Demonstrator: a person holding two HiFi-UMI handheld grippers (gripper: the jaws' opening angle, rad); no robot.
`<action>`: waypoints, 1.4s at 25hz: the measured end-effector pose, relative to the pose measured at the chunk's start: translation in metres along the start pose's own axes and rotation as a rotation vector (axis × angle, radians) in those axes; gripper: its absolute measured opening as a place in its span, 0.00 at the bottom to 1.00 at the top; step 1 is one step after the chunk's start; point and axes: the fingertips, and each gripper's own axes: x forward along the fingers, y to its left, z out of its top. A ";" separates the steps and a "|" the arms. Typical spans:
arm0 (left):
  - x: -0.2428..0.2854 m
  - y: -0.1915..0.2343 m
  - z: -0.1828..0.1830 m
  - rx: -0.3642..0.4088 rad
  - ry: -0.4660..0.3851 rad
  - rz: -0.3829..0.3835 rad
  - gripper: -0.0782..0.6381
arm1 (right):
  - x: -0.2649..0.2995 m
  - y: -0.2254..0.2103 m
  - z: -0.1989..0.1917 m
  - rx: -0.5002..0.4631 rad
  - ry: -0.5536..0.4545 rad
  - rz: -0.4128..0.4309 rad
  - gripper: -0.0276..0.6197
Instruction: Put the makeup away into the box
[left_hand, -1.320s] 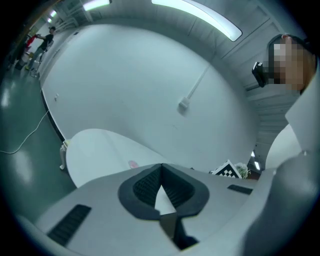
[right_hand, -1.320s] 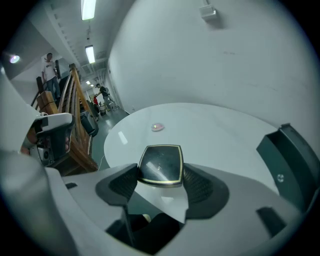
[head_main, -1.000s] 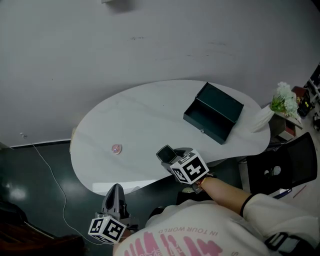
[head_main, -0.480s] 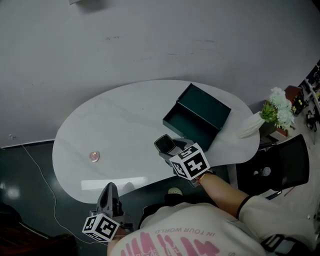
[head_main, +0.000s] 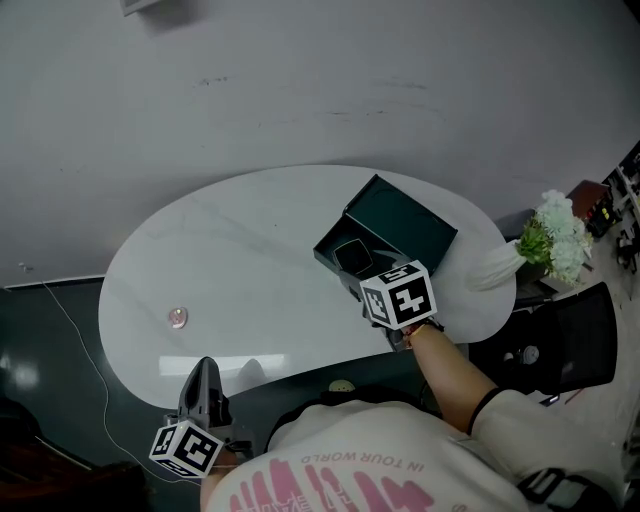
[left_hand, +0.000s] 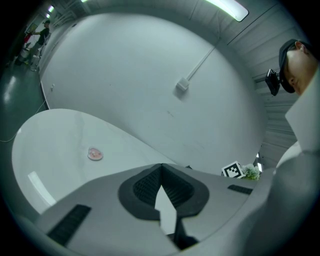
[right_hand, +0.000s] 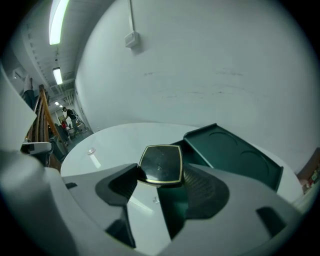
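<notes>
Where the compact (right_hand: 160, 164) hangs: in the right gripper (right_hand: 161, 173), over the open box's (head_main: 400, 235) near corner.
Look: glossy black, rounded square, thin gold rim.
Right gripper: jaws wide, clamped on the compact's sides.
Left gripper (left_hand: 161, 169): jaws together, empty, by the table's (head_main: 240, 250) near edge.
Count: one compact, one box, one small pink disc (head_main: 177, 317) on the table.
Materials: dark green box; shiny white oval table.

Glossy white table (head_main: 250, 260), glossy black compact (right_hand: 161, 164), matt green box (head_main: 405, 225)
</notes>
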 end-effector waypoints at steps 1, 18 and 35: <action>0.002 -0.001 0.000 -0.001 -0.002 0.003 0.11 | 0.002 -0.007 -0.002 0.011 0.008 -0.005 0.49; 0.015 -0.017 0.003 0.006 -0.065 0.087 0.11 | 0.048 -0.047 -0.035 0.065 0.180 0.026 0.49; 0.003 -0.016 -0.007 0.010 -0.112 0.129 0.11 | 0.064 -0.053 -0.039 0.243 0.152 0.009 0.50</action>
